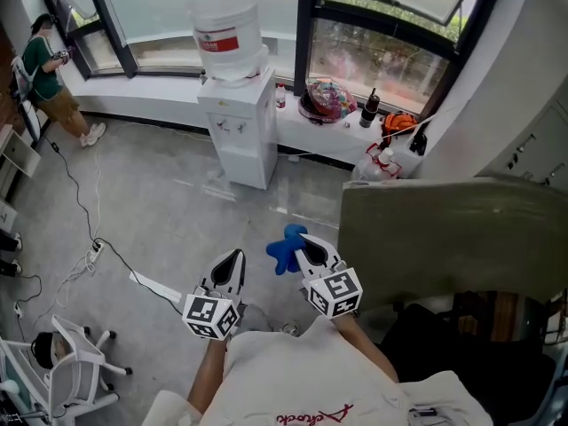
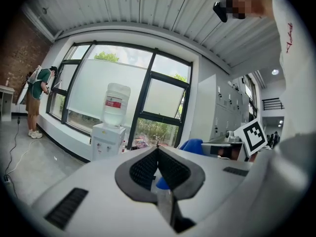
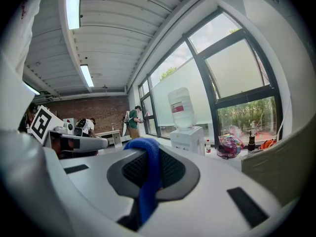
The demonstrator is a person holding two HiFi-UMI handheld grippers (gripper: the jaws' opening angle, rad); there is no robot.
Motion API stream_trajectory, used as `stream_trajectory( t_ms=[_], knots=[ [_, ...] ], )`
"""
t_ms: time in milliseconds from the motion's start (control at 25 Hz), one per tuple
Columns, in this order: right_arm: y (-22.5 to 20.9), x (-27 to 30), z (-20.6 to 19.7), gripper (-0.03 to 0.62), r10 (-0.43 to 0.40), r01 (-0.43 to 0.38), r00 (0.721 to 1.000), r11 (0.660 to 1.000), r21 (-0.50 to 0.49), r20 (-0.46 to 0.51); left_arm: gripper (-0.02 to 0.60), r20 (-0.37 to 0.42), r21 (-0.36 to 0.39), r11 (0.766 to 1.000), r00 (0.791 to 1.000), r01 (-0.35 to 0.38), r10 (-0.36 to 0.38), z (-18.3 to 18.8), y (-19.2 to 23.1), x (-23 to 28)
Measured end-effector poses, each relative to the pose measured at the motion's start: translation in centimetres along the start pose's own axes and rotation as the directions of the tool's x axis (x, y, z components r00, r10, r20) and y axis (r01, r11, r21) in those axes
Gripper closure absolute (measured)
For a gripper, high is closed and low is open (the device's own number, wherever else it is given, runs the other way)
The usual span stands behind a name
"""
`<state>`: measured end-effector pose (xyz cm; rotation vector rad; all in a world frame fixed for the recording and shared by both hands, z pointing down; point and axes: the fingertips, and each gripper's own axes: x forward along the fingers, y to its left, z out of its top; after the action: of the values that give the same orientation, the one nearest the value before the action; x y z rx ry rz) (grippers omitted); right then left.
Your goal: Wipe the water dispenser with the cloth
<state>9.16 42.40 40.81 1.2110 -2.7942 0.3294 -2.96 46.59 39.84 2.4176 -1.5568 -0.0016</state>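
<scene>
At 11 o'clock in head view, water dispenser (image 1: 238,127) stands by the window, well apart from both grippers. Right gripper (image 1: 307,243), 5 o'clock: jaws clamped on blue cloth (image 1: 284,252). Left gripper (image 1: 232,263), 7 o'clock: jaws together, nothing between.

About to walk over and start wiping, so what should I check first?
1. Blue cloth clamped in right hand-held gripper: ok.
2. Left hand-held gripper shut, nothing between its jaws: ok.
3. Water dispenser within reach: not ok, it stands across the floor by the window.
4. Bottle upright on the dispenser: ok.
5. Floor cable off the straight path: ok, it lies to the left.
6. Where the dispenser is dirty: cannot tell.
</scene>
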Motion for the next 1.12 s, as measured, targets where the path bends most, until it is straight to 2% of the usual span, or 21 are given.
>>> stream_trajectory(
  t_ms=[360,600,880,1120],
  knots=[
    [-3.5,5.9,-0.7,0.563,-0.026,0.026,0.999,1.0,-0.012,-0.027,0.569,0.0,0.002,1.0,1.0,0.022,-0.022,-0.2,5.5,6.0],
    [-7.3,14.8,-1.0,0.563,-0.061,0.061,0.997,0.998,-0.009,-0.052,0.57,-0.002,-0.014,0.998,0.998,0.062,-0.063,0.6,12.8,13.7],
    [-10.6,27.9,2.5,0.563,-0.074,0.074,0.995,0.997,-0.003,-0.066,0.569,-0.009,-0.033,0.996,0.996,0.085,-0.085,5.4,23.1,22.5],
    [-13.5,36.6,6.0,0.563,-0.097,0.097,0.993,0.995,0.002,-0.062,0.57,-0.03,-0.039,0.992,0.993,0.116,-0.117,8.9,29.1,28.7]
  ],
)
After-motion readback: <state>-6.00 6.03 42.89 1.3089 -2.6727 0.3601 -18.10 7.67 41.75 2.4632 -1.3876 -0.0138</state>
